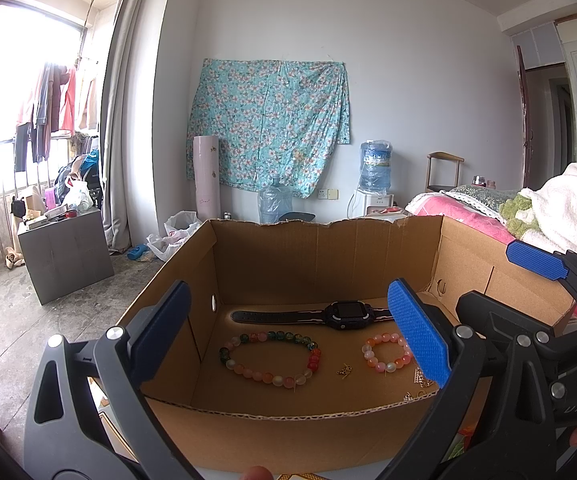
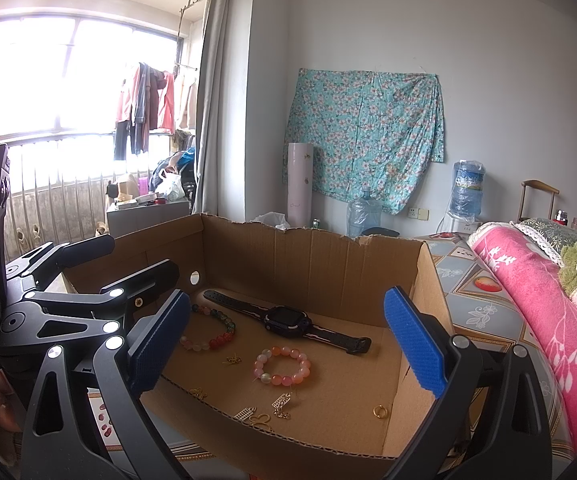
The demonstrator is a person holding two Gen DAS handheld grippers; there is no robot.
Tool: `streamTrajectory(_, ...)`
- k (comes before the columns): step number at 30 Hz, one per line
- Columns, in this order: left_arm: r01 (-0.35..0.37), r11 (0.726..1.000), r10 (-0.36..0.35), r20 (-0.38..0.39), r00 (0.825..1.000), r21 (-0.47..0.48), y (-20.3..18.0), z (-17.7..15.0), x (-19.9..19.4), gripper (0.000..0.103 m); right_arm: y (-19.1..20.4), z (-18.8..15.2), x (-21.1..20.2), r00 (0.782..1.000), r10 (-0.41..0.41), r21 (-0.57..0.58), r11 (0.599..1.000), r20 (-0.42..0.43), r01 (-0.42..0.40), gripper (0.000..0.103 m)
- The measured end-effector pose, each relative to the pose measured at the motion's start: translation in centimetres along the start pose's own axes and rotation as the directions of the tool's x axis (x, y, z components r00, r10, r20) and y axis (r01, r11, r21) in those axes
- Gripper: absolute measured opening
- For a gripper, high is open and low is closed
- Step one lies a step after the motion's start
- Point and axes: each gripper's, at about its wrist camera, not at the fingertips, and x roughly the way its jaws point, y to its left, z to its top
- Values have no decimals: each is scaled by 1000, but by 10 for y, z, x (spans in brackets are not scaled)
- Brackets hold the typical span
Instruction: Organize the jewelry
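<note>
Both grippers hang over the near edge of an open cardboard box (image 1: pixel 328 264), side by side, fingers pointing in toward the wall. The left gripper (image 1: pixel 288 336) has its blue pads spread wide with nothing between them, and the right gripper (image 2: pixel 286 344) is just as wide apart and just as empty. All the jewelry lies on the box floor. A black watch (image 2: pixel 286 322) stretches flat along the back, strap laid out straight. In front of it sits a large bead bracelet (image 1: pixel 270 358) of pink, green and red beads, and beside that, to the right, a small pink bead bracelet (image 2: pixel 282 366). Nearer the front wall lie several small gold charms (image 2: pixel 282 402) and a gold ring (image 2: pixel 380 412), loosely scattered. A pink blanket (image 2: pixel 536 320) covers the bed to the right of the box.
</note>
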Motion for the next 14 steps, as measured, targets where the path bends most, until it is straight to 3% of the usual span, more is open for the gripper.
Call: streamTrajectory(14, 1, 1000, -1, -1, 1000, 0, 1, 1, 1, 95, 2, 0, -1, 1000, 4, -2, 1000, -3, -4, 95)
